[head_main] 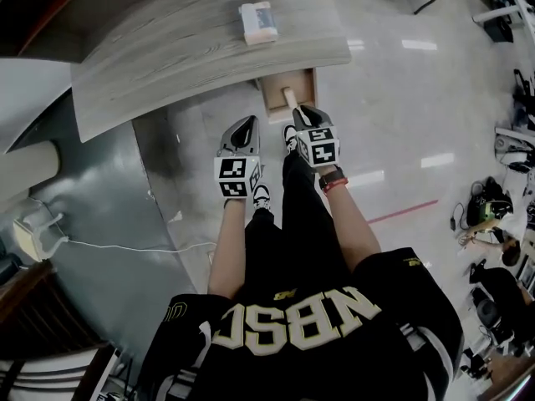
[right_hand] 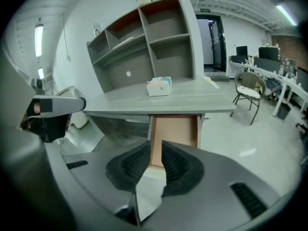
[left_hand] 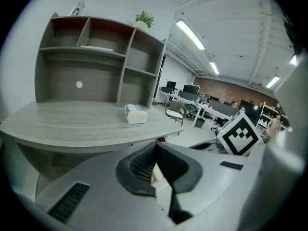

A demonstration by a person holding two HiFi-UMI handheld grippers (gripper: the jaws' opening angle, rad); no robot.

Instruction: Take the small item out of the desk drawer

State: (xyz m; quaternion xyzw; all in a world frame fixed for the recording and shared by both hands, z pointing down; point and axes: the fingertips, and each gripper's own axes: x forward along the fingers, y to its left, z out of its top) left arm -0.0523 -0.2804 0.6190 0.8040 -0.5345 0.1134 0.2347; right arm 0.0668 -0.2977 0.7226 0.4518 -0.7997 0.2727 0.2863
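Observation:
Under the grey desk (head_main: pixel 167 53) the wooden drawer (head_main: pixel 269 98) stands pulled out. A small pale oblong item (head_main: pixel 289 97) lies in it. My right gripper (head_main: pixel 303 112) hovers just in front of the drawer's near edge, a little right of the item. Its jaws stand slightly apart, open, with nothing between them. In the right gripper view the drawer (right_hand: pixel 174 131) shows through the gap of the right gripper (right_hand: pixel 156 146); the item does not show there. My left gripper (head_main: pixel 248 124) hangs left of the drawer over the floor, shut and empty; in its own view the left gripper (left_hand: pixel 157 146) points at the desk edge.
A tissue box (head_main: pixel 258 22) sits on the desk top, also seen as the tissue box (right_hand: pixel 159 86). A shelf unit (left_hand: pixel 96 61) stands at the back of the desk. A white cable (head_main: pixel 125 247) runs over the floor at left. An office chair (right_hand: pixel 248 88) stands to the right.

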